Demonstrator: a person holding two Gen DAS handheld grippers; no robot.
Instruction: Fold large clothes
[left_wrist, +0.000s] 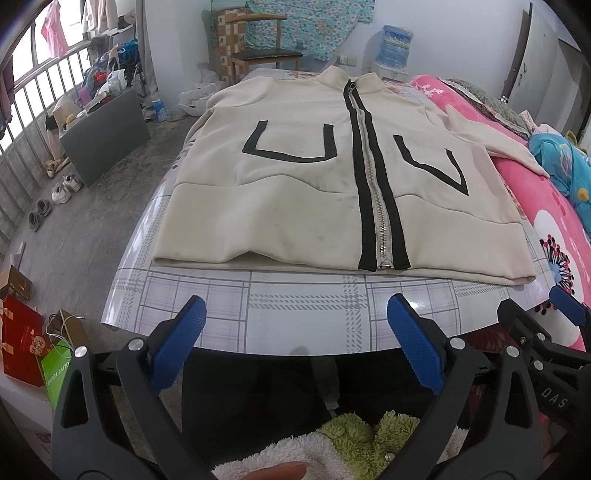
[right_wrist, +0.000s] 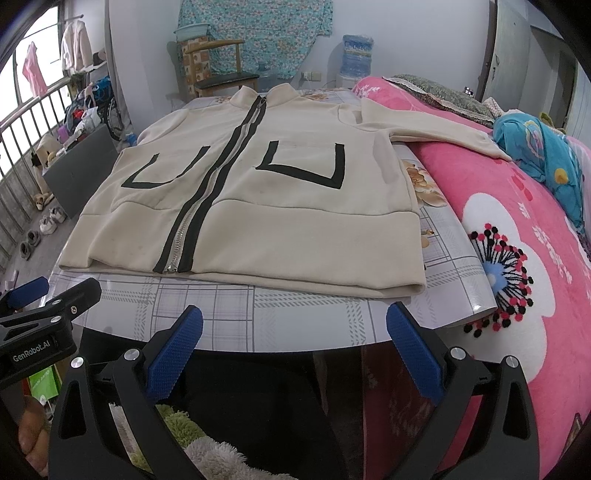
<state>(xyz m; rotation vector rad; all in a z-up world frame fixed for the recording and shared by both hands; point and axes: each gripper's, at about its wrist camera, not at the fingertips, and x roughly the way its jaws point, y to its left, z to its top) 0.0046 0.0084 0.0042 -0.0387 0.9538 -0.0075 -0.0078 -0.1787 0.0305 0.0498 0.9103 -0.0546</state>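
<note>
**Jacket laid flat, both tongs waiting at the hem**

The left tongs (left_wrist: 295, 343) and the right tongs (right_wrist: 295, 343) both stand released, blue pads spread wide, gripping nothing. Each hovers over the near edge of the desk (left_wrist: 295, 314), short of the jacket's hem and not touching it. The two tongs sit just beside each other, each showing at the edge of the other's view.

The jacket (left_wrist: 314, 177) is the landmark: one cream zip-up garment, spread front-up and zipped shut on the desk, collar at the far end, hem toward the tongs. Its zipper (left_wrist: 375, 192) runs down the middle between two black strips, with one black U-shaped pocket outline on either side, two in all. One sleeve (right_wrist: 436, 133) stretches out from the jacket's right shoulder onto the pink bed (right_wrist: 535, 258) beside the desk; the other sleeve is not clearly visible past the jacket's left edge.

By my reading, folding has not begun; this is the approach step. The next move likely calls for each tongs to pinch a part of the jacket, probably the outstretched sleeve or a side edge, and carry it inward over the zipper.

Beyond the jacket's collar stands one wooden chair (left_wrist: 258, 48).
</note>
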